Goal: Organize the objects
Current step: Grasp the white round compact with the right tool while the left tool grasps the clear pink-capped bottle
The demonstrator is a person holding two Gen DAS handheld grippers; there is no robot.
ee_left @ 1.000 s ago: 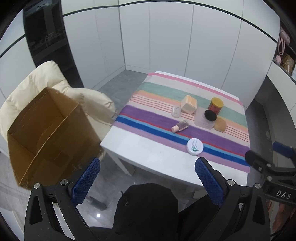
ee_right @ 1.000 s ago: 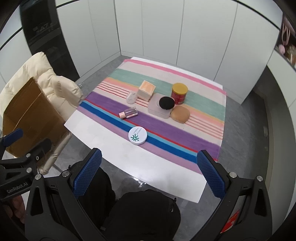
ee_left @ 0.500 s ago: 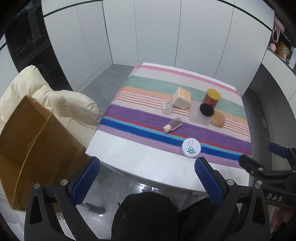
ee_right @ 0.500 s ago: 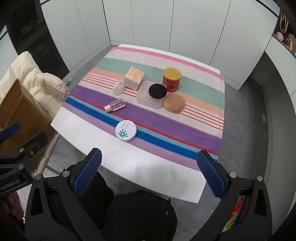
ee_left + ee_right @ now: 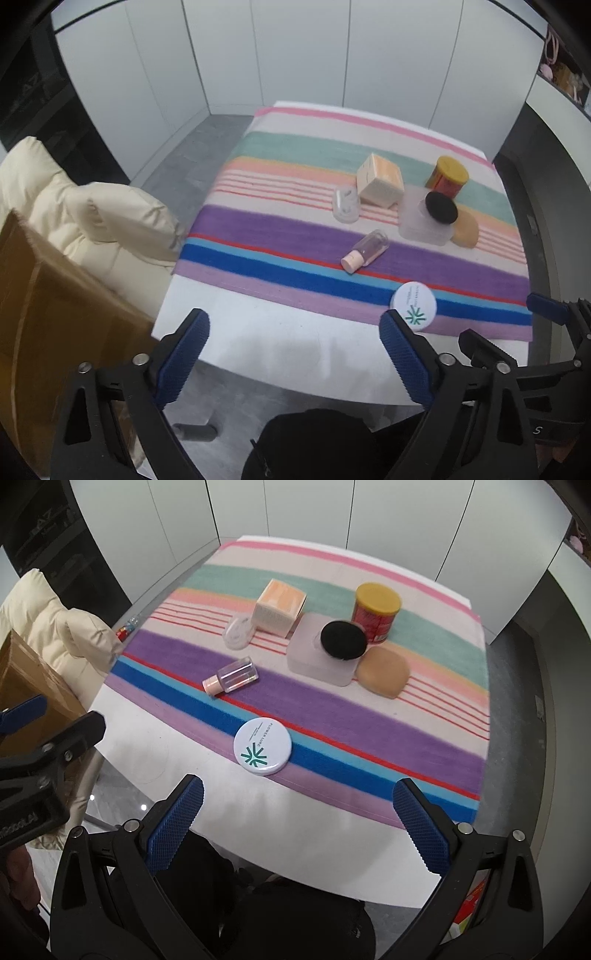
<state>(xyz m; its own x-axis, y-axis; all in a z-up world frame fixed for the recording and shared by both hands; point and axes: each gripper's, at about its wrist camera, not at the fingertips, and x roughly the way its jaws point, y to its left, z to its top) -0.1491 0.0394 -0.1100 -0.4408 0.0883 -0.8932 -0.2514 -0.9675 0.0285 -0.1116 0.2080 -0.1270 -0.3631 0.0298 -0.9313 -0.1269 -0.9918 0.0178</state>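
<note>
- White cabinet doors [image 5: 280,513] wall in a small room with a grey floor; a white worktop [image 5: 155,760] stands in the middle, most of it under a striped cloth [image 5: 369,731] in pink, green, peach, purple and blue bands.
- Taking the round white compact [image 5: 263,751] with the green snowflake mark as the landmark: it lies flat on the cloth's near blue and lilac stripes, closest of all the things to both tongs.
- Beyond the compact, a little to its left, a small clear bottle [image 5: 232,680] with a pale pink cap lies on its side on the purple band.
- Farther beyond that bottle lies a small clear oval case [image 5: 239,632], and just beside the case stands a peach-topped cream box [image 5: 280,607].
- Beyond the compact and to its right sits a frosted square container [image 5: 314,657] with a black round puff [image 5: 343,639] on it; a tan sponge [image 5: 383,672] touches the container's right side, and a red jar with a yellow lid [image 5: 376,611] stands behind the puff.
- Left of the compact, off the worktop, a cream padded jacket [image 5: 92,218] is draped over a seat, with a brown cardboard box [image 5: 55,317] nearer the camera.
- Left tongs [image 5: 293,356]: blue-padded jaws apart and just now narrowing a little, nothing between them, hanging over the worktop's near edge, short of the compact.
- Right tongs [image 5: 297,825]: jaws wide apart and empty, likewise over the near edge, with the compact just ahead of them.
- Dark clothing of the person [image 5: 295,919] shows below both tongs.
</note>
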